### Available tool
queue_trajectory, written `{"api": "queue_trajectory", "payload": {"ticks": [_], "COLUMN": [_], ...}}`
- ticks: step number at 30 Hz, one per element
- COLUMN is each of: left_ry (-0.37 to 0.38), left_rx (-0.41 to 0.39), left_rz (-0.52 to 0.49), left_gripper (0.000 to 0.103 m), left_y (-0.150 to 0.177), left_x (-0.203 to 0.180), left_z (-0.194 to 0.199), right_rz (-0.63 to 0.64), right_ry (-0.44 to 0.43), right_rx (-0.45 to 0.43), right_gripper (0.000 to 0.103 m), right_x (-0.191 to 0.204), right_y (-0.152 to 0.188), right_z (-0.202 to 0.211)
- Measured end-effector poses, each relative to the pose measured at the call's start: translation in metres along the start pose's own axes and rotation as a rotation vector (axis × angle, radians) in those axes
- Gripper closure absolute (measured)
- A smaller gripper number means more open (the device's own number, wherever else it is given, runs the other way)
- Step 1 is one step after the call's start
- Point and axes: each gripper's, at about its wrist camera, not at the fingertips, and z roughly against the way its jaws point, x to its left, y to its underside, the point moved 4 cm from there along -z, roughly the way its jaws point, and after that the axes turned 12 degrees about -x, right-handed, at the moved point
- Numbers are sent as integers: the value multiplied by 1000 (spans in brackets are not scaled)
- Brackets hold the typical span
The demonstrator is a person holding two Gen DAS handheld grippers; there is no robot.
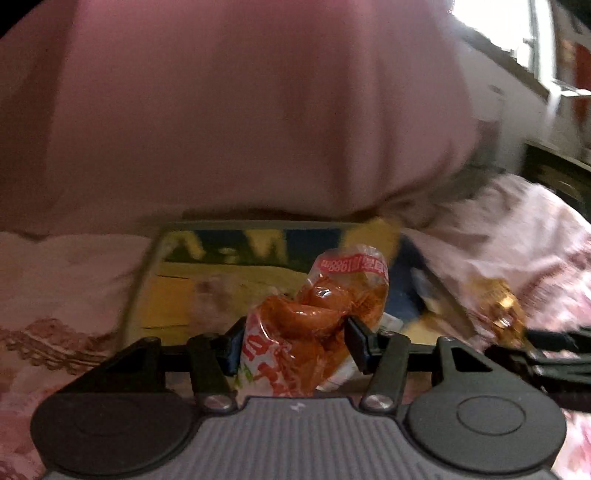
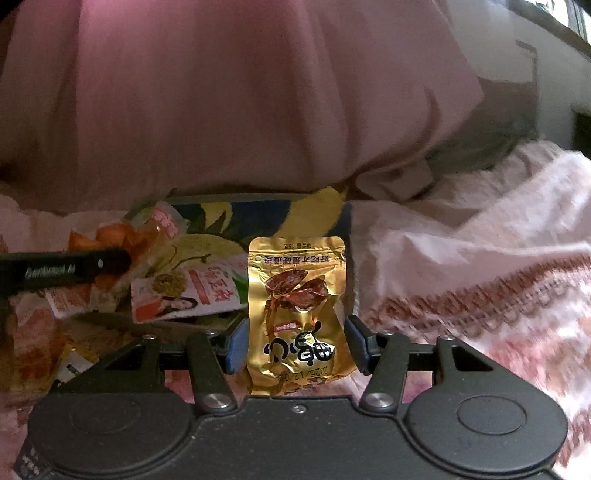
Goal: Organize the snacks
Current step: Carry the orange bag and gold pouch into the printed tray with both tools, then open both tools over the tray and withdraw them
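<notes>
In the left wrist view my left gripper [image 1: 295, 332] is shut on a clear packet of orange-red snack [image 1: 314, 314] with a red and white label, held above a shallow box [image 1: 177, 295] printed in yellow and blue. In the right wrist view my right gripper [image 2: 297, 332] is shut on a gold foil packet [image 2: 295, 302], upright between the blue pads at the box's [image 2: 221, 214] right end. A white and pink packet [image 2: 188, 291] lies in the box. To the left, the left gripper's black finger [image 2: 74, 271] shows with its orange packet [image 2: 110, 236].
Several more orange and yellow packets [image 2: 33, 343] lie at the lower left of the right wrist view. Everything rests on pink floral bedding [image 2: 461, 277]. A big pink pillow or duvet [image 2: 221, 92] rises right behind the box. A window [image 1: 517, 29] is far right.
</notes>
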Motion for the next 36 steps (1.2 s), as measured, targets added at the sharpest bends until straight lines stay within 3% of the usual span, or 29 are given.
{"api": "queue_trajectory", "payload": {"ticks": [6, 16, 18, 21, 30, 33, 36], "left_ry": [-74, -99, -102, -99, -106, -90, -78], "left_rx": [11, 26, 24, 36, 50, 23, 7], "left_rz": [78, 11, -1, 5, 45, 56, 59], "left_gripper": [44, 41, 40, 38, 24, 15, 13], "left_y": [-5, 12, 13, 14, 10, 5, -1], "left_x": [29, 30, 29, 27, 32, 33, 30], "left_z": [-23, -35, -36, -35, -35, -29, -22], "right_rz": [85, 113, 109, 98, 66, 33, -6], "right_ry": [-35, -73, -79, -79, -61, -46, -25], "right_rx": [-29, 41, 60, 78, 59, 43, 27], "right_gripper": [46, 46, 51, 51, 34, 31, 23], "right_x": [24, 41, 43, 43, 35, 30, 23], "right_y": [-10, -2, 2, 5, -1, -8, -15], "right_z": [-31, -79, -84, -86, -70, -59, -43]}}
